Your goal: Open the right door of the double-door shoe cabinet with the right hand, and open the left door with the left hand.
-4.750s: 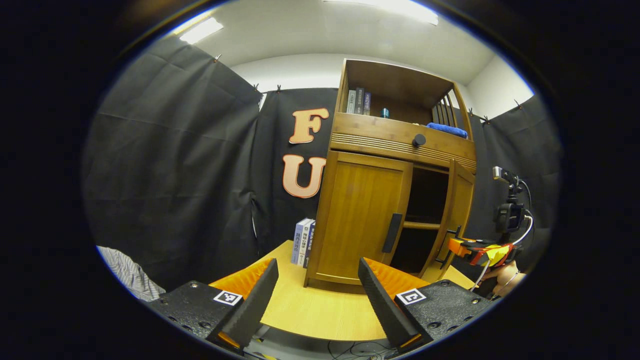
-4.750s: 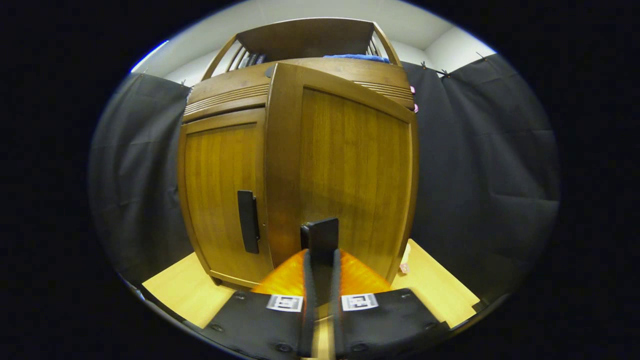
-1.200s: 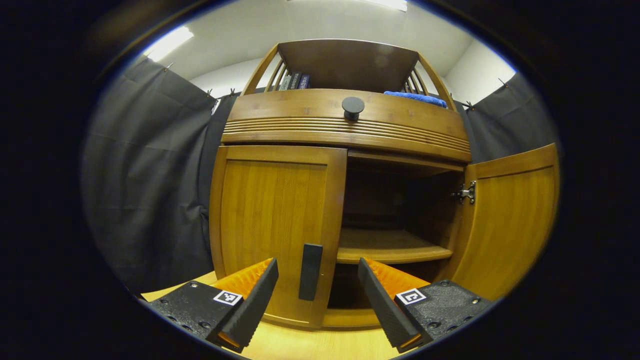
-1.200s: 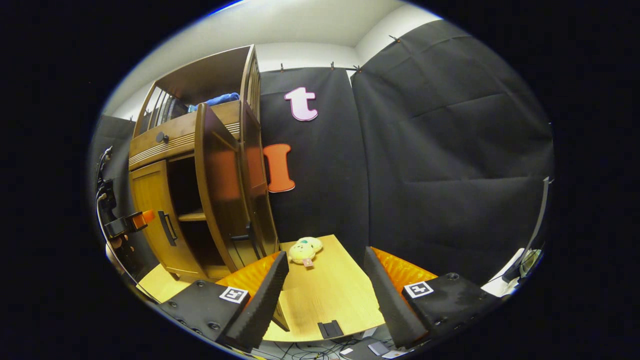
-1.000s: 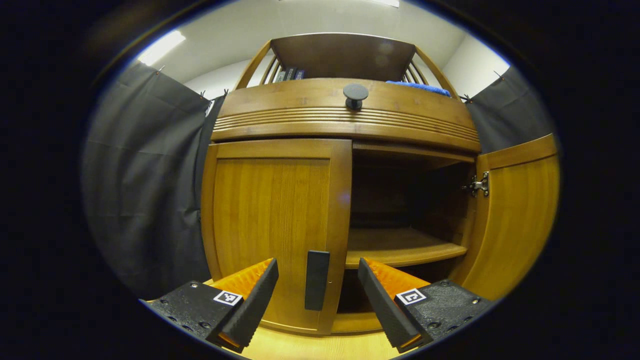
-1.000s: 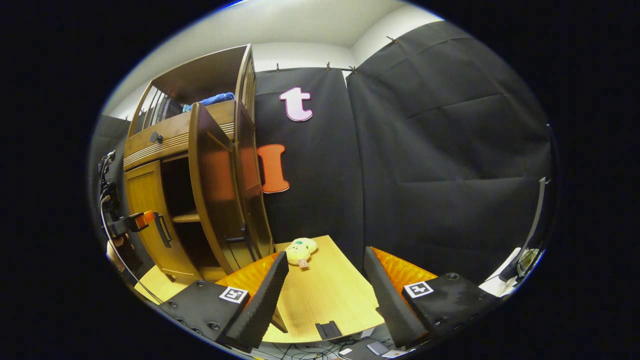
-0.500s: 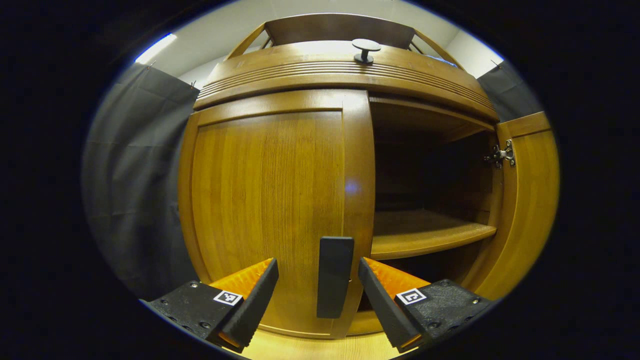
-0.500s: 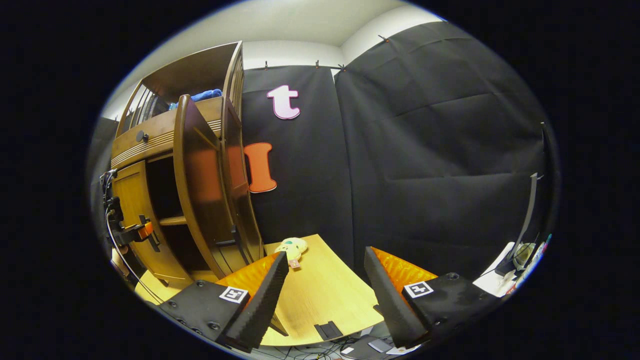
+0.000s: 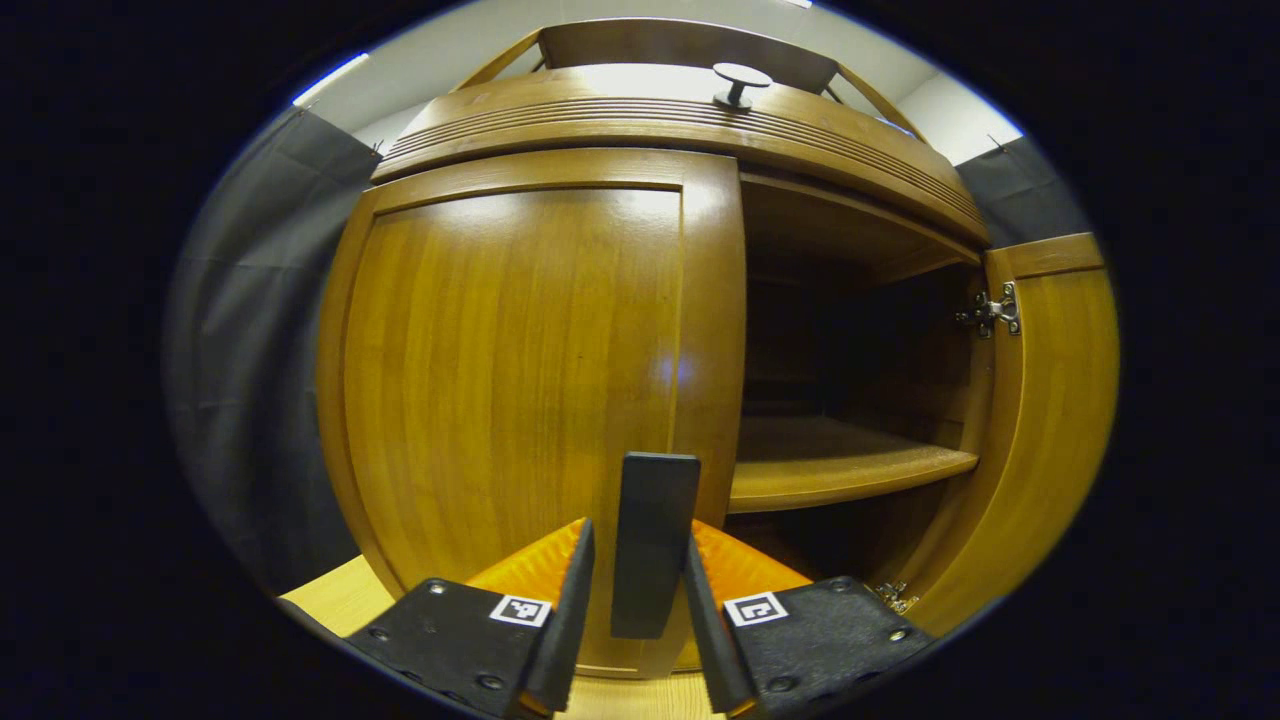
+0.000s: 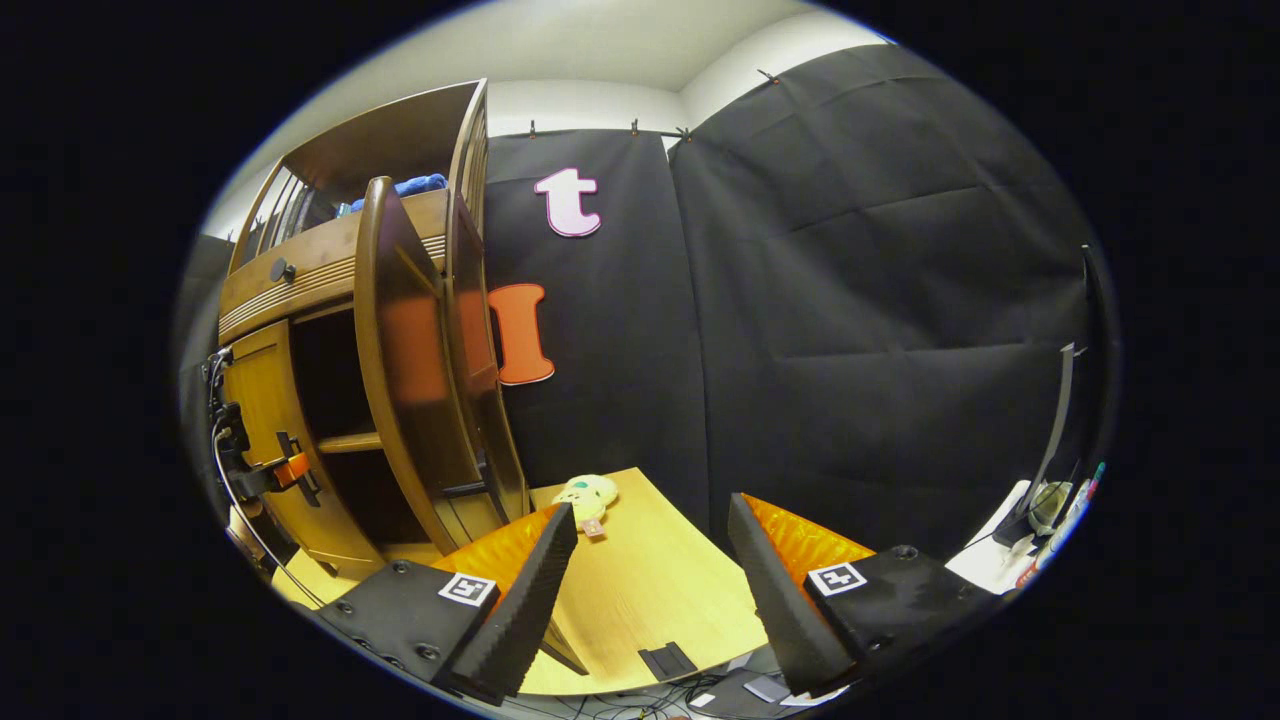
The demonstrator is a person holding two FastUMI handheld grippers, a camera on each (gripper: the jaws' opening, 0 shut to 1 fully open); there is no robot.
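— Left tool (image 9: 636,610)?
— Narrowed, fingers flanking the flat dark handle (image 9: 654,540) on the glossy wooden left door (image 9: 520,380), still closed.
— Right tool (image 10: 650,585)?
— Spread wide over the pale worktop (image 10: 640,590); right door (image 10: 400,370) swung open.

No readable words, brands or numbers, square black-and-white coded markers on the hand-held gripper bodies, nothing legible on them

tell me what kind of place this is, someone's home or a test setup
Most likely a staged recording booth, not a home. Black cloth hangs pinned as walls, the wooden cabinet stands on a tabletop, and loose cables run under the table edge.
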